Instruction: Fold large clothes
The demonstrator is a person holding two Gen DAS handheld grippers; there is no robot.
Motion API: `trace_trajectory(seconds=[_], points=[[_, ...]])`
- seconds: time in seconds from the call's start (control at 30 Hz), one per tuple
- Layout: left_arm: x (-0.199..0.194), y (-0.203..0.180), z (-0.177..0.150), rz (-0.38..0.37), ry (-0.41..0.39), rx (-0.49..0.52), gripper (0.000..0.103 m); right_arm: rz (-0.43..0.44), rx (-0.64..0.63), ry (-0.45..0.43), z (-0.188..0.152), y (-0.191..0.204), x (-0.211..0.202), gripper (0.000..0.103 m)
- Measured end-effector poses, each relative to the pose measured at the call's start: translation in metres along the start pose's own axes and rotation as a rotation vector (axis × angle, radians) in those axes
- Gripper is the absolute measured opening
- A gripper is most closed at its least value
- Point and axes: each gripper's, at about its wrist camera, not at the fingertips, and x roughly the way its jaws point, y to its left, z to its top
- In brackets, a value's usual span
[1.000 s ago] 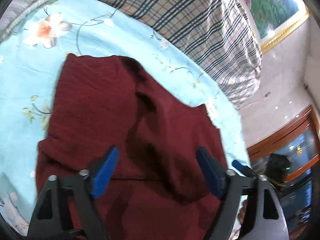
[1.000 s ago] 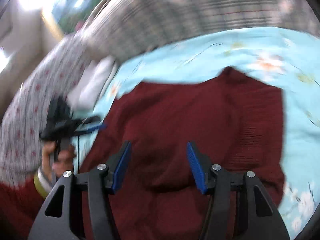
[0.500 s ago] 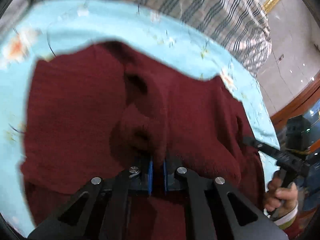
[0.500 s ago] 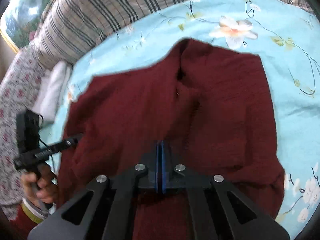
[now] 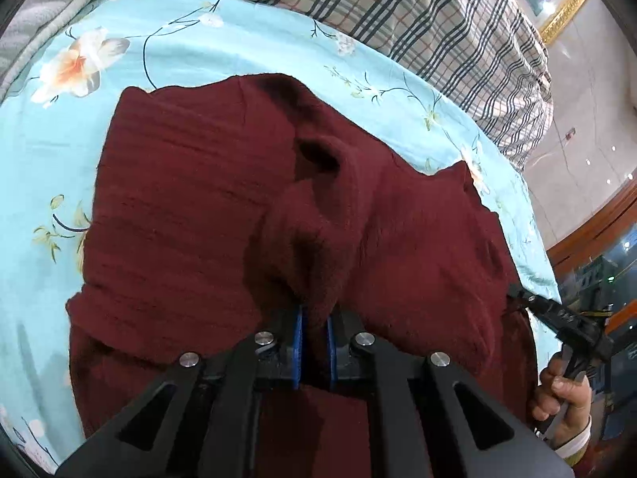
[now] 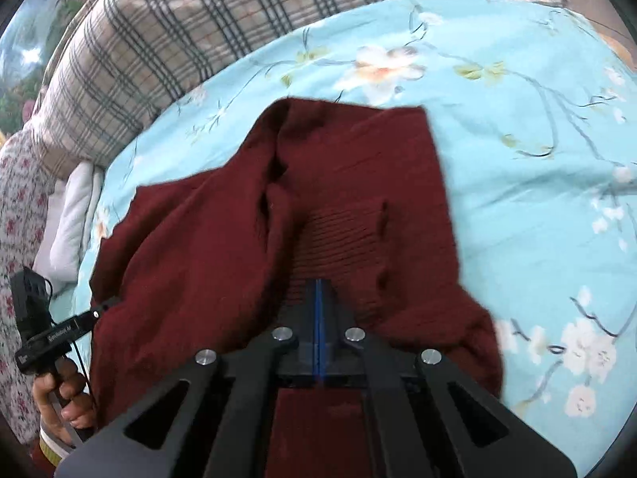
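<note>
**Two Pinches Taken on the Red Sweater**

Both tools had just clamped down. My left hand-held gripper (image 5: 314,342) had been closing and now pinched a raised fold of the dark red sweater (image 5: 191,207) between its blue pads (image 5: 297,342), cloth bunching up ahead of them. My right hand-held gripper (image 6: 317,330) had shut completely, pads meeting with no gap I could see; it sat on the ribbed part of the sweater (image 6: 338,235), and I judged it had a thin layer caught, though the pictures left that unsure. A second earlier both stood wide above the cloth.

The sweater lay spread and rumpled on the bed's blue flowered sheet (image 5: 199,40), with a plaid blanket (image 5: 398,8) beyond it. With both grips apparently made, I judged the next move to be lifting and carrying that near edge over for a fold.
</note>
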Motion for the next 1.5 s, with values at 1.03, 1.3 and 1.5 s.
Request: trace_trajectory(seconds=[1.03, 1.3, 1.5], points=[[-0.152, 0.076, -0.154, 0.165, -0.018, -0.077, 0.084, 0.079, 0.0, 0.034, -0.085, -0.009, -0.103, 0.071], [-0.165, 0.073, -0.181, 0.122, -0.034, -0.078, 0.084, 0.099, 0.052, 0.056, -0.114, -0.029, -0.115, 0.071], [-0.16, 0.065, -0.187, 0.109, -0.015, -0.082, 0.085, 0.111, 0.061, 0.076, -0.123, -0.037, -0.112, 0.071]])
